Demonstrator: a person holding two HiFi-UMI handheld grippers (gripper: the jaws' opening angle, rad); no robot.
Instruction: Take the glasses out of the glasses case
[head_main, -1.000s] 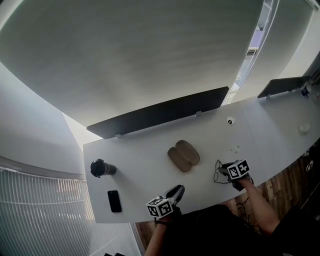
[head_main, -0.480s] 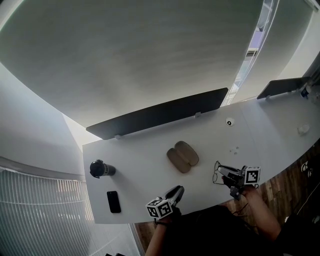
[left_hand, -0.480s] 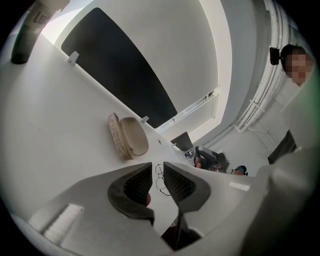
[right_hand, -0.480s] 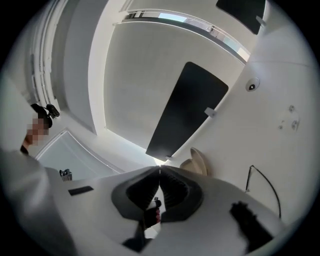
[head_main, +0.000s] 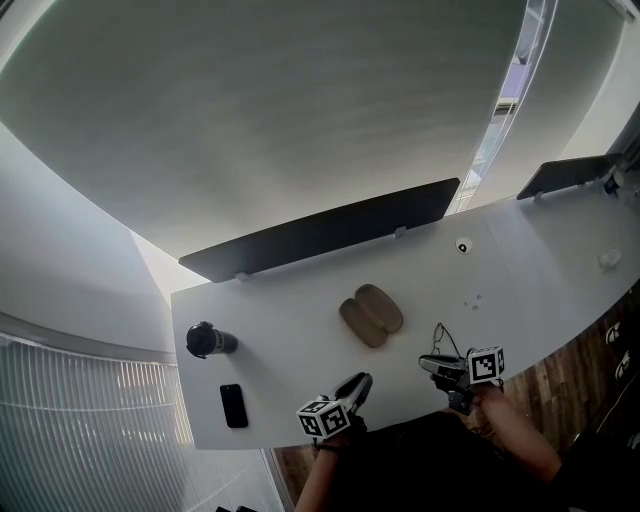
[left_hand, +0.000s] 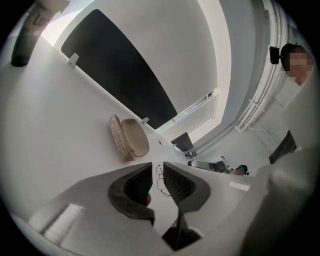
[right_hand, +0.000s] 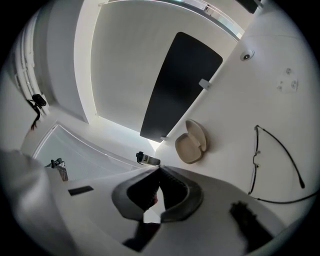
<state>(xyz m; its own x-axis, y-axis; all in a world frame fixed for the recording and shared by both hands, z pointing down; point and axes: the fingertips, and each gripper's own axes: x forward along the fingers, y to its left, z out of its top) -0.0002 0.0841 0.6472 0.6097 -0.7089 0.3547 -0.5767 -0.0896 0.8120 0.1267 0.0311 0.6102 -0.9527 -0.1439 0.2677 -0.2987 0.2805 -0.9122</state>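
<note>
– Right tool (head_main: 428, 363) has come up off the glasses (right_hand: 255, 159) and drawn back toward the near edge, hasn't it?
– Yes, and it clenched on the way; it grips nothing.
– Run me across, left to right.
– Dark bottle (head_main: 208, 340) on the white surface (head_main: 300, 300), with a black phone (head_main: 233, 405) near the front edge. Then the left tool (head_main: 358, 382), released, nothing between its jaws. The tan glasses case (head_main: 371, 314) lies open mid-surface. The glasses rest unfolded on the surface to its right, apart from it, with the right tool just beside them.
</note>
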